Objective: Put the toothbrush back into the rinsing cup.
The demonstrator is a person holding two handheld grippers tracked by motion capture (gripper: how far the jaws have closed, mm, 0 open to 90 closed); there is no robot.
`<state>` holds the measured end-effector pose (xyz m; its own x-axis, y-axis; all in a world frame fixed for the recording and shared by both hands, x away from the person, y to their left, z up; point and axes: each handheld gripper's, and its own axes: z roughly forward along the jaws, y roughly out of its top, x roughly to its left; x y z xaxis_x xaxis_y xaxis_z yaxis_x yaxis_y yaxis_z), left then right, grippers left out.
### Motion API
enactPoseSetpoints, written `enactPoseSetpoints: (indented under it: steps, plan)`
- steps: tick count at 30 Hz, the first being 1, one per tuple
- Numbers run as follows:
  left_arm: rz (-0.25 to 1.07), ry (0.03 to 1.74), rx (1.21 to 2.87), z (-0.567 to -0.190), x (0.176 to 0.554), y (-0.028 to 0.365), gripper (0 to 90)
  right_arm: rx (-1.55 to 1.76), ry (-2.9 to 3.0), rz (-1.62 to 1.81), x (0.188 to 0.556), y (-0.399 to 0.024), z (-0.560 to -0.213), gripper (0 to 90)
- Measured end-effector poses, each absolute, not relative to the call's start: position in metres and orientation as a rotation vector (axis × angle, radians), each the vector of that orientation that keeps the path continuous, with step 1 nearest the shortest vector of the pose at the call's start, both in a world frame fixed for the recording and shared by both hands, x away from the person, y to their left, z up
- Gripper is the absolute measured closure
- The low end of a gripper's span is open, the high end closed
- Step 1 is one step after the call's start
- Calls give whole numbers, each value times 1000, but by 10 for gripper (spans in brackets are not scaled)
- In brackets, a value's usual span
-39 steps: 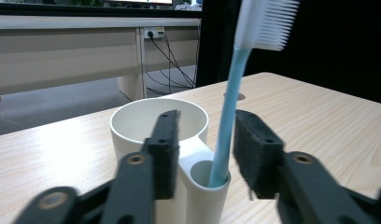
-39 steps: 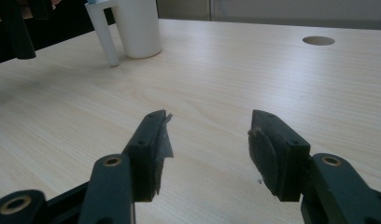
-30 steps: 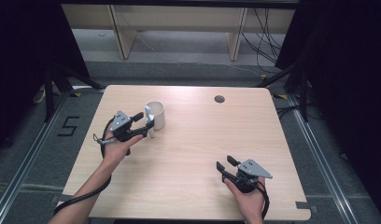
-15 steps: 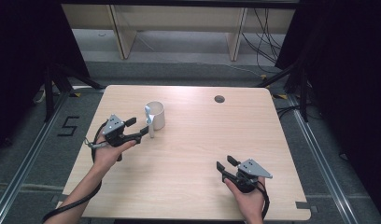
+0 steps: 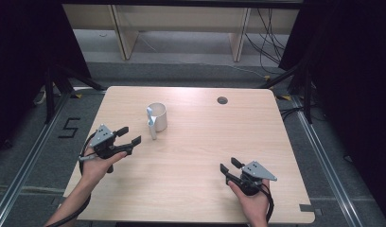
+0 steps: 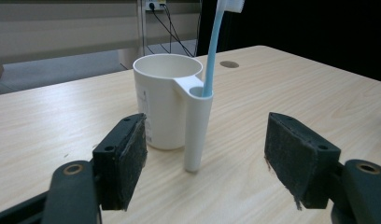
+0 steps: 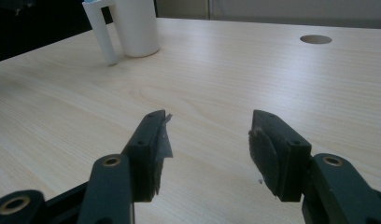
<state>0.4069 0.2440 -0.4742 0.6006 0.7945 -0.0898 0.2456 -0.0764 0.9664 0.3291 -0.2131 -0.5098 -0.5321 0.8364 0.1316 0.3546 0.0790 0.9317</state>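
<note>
A white cup (image 5: 158, 116) holding a toothbrush (image 6: 216, 46) stands on the table (image 5: 191, 179).

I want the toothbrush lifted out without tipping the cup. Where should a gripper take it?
Grip the toothbrush on its bare blue shaft above the handle tube, coming from the left gripper's side. It stands nearly upright, so a straight upward pull should likely free it from the cup.

A white cup (image 5: 157, 116) with a toothbrush (image 6: 215, 44) stands directly ahead of the left tool (image 5: 129, 136); bare counter (image 5: 205, 146) lies open around the right tool (image 5: 230, 167).
</note>
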Motion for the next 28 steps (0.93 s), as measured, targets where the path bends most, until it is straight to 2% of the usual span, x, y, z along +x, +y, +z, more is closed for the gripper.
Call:
enactPoseSetpoints:
  steps: [19,28]
  plan:
    - [589,984,1609,-512,363,279,290,1137,1913,1395,329,-220,-508,466]
    - [626,941,1576,-519,358,283,285,1158,1927,1422,331,-220,-510,455]
